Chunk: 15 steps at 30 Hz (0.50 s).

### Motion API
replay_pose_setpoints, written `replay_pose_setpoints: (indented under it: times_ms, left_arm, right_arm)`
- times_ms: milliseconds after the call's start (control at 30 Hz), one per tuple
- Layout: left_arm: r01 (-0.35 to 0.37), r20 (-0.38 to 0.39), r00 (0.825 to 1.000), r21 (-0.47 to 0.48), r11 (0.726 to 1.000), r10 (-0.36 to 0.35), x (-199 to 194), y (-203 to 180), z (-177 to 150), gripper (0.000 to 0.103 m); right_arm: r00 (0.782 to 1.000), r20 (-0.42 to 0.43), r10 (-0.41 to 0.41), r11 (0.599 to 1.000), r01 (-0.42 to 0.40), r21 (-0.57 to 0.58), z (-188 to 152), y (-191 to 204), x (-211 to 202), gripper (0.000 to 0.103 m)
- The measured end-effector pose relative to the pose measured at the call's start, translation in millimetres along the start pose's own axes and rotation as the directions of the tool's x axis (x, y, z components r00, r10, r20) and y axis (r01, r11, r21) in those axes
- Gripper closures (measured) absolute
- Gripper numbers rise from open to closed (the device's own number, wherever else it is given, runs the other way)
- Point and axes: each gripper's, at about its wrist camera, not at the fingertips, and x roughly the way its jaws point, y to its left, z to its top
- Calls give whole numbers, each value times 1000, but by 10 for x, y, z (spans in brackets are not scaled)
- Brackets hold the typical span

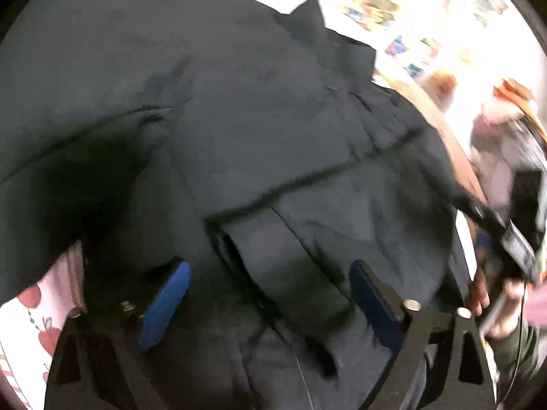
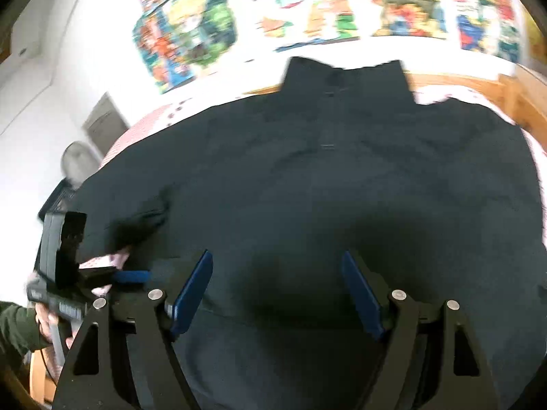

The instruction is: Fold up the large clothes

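A large dark jacket [image 2: 342,177] lies spread flat on a bed, its stand-up collar [image 2: 342,75] at the far end. My right gripper [image 2: 275,256] hovers open over the jacket's near part, with only flat cloth below its blue pads. In the left wrist view the jacket [image 1: 205,102] fills the picture, blurred. My left gripper [image 1: 268,266] stands open with a raised fold of the jacket [image 1: 273,239] between its blue pads; I see no pad pressing on it. In the right wrist view one blue finger [image 2: 133,276] of the left gripper shows at the jacket's left sleeve edge.
The bed sheet [image 1: 37,314] is pink and white with red fruit prints. A wooden bed frame [image 2: 461,82] runs behind the collar. Colourful posters [image 2: 184,34] cover the wall, and a fan [image 2: 77,164] stands at the left. A person's hand [image 1: 495,307] shows at right.
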Motion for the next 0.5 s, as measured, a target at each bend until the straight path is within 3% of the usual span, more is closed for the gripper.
replay_pose_setpoints:
  times_ms: [133,200,233,300,367,400,500]
  left_arm:
    - [-95,25,995,-54,994,96,109,19,76,48]
    - [-123,37,991,-51,991,125,159,-27,99,76]
    - [-150,41,988,-45,988,152,176,-65,106,78]
    - [-189,76,979,-17,982,190,161,-157,113,91]
    - [-225,117,968,19,974,221,92,-249,121,94]
    - [-250,156,958,41,967,241,34,-341,122,95]
    - [-306,255,926,80,949,277,-212,-481,133,96]
  right_arm:
    - [998,22,-53,997,51,61,-48,-429,-225,30]
    - [996,34,-89,993,86,77,-105,-618,-317,30]
    - [994,40,-103,992,100,75,-106,-667,-306,30]
    - [987,59,-147,989,144,43,-107,-699,-348,30]
    - [978,82,-194,980,196,-22,-70,-717,-385,30]
    - [964,106,-243,965,252,-77,-76,-688,-415,30]
    - [944,150,-293,942,312,-123,14,-655,-474,30]
